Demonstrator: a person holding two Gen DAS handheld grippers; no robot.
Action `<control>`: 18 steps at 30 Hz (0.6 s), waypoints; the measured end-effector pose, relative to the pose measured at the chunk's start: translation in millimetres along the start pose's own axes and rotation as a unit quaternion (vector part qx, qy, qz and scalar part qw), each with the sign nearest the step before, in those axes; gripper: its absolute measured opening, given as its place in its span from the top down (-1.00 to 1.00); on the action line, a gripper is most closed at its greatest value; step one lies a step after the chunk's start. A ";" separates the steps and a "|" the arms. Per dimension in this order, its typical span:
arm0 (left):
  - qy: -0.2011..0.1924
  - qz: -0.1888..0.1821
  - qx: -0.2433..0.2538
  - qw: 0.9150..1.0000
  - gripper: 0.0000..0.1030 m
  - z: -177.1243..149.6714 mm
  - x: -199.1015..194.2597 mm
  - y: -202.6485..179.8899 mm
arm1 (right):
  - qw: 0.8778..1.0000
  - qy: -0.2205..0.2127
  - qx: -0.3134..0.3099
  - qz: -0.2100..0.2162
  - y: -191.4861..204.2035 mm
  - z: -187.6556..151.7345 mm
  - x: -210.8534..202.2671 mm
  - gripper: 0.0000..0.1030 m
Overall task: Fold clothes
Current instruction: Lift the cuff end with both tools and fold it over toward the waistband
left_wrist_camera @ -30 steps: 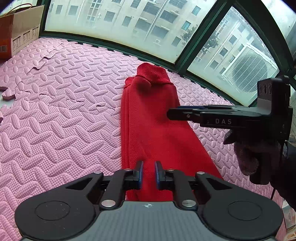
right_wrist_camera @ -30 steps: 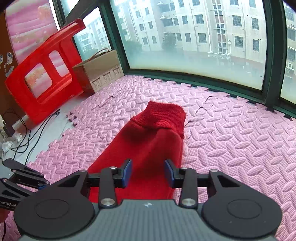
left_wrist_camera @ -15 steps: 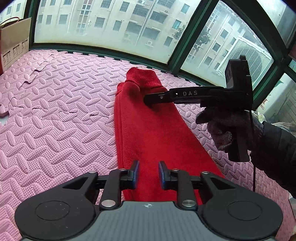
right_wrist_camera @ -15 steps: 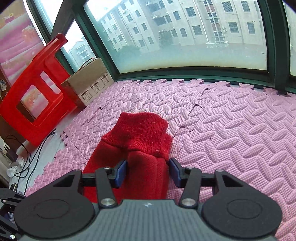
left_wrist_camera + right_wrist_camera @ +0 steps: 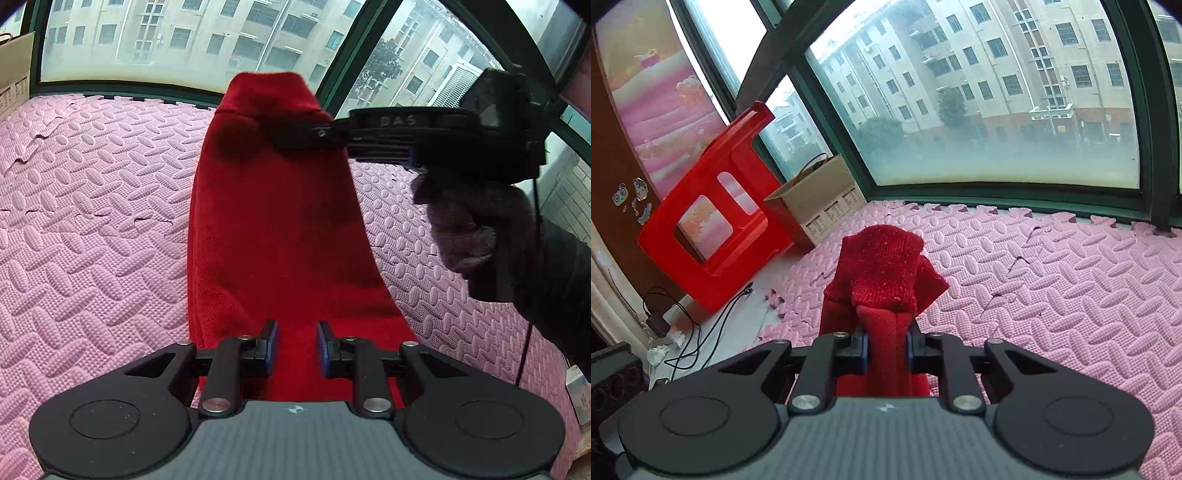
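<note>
- While the left gripper [image 5: 294, 350] sits low over the near end of the red garment [image 5: 280, 229] in the left wrist view, its blue-padded fingers [image 5: 272, 345] stand a narrow gap apart with red cloth showing between them; whether the pads pinch that cloth cannot be told from here.
- Across the same view the garment runs as a long folded strip from the near fingers toward the window [image 5: 177, 40], over the pink foam mat [image 5: 92, 206], its far ribbed end raised above the mat.
- At that raised end the right gripper [image 5: 295, 134] reaches in from the right, held by a gloved hand [image 5: 461, 225], its tip against the cloth.
- Seen from the right wrist view, the right gripper [image 5: 886, 345] has just been closing, and its jaws now squeeze a bunched fold of the red garment [image 5: 882, 269] between the pads.
- Beyond those jaws the ribbed end stands up and flops to the right, off the pink foam mat [image 5: 1071, 295].
- Off to the left, a red plastic stool [image 5: 713, 218] lies tipped beside a cardboard box [image 5: 820, 199] below the window [image 5: 979, 96].
</note>
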State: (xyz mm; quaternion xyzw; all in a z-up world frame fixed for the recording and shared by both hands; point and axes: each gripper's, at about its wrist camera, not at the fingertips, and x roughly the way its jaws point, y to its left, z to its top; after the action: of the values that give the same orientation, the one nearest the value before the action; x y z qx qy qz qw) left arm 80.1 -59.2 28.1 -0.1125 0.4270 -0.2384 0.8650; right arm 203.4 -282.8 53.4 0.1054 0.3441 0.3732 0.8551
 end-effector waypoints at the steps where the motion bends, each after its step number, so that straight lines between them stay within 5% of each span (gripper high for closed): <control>1: -0.003 -0.003 -0.005 1.000 0.55 -0.5 -0.4 2.3 | 1.000 -0.005 -0.006 0.004 6.5 1.9 -7.6 0.69; 8: -0.033 0.001 -0.020 0.999 0.54 -5.5 -23.4 5.0 | 0.998 -0.041 -0.049 0.029 58.3 -7.1 -69.3 0.70; 18: -0.054 0.009 -0.030 0.998 0.55 -26.1 -55.2 6.2 | 0.990 -0.033 -0.121 0.064 124.5 -59.9 -134.5 0.71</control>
State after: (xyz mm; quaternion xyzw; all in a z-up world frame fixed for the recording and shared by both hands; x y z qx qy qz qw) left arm 32.6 -25.5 47.6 -0.1469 0.3876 -0.2114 0.8851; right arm 27.8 -296.0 132.0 0.0350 0.2603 0.4624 0.8469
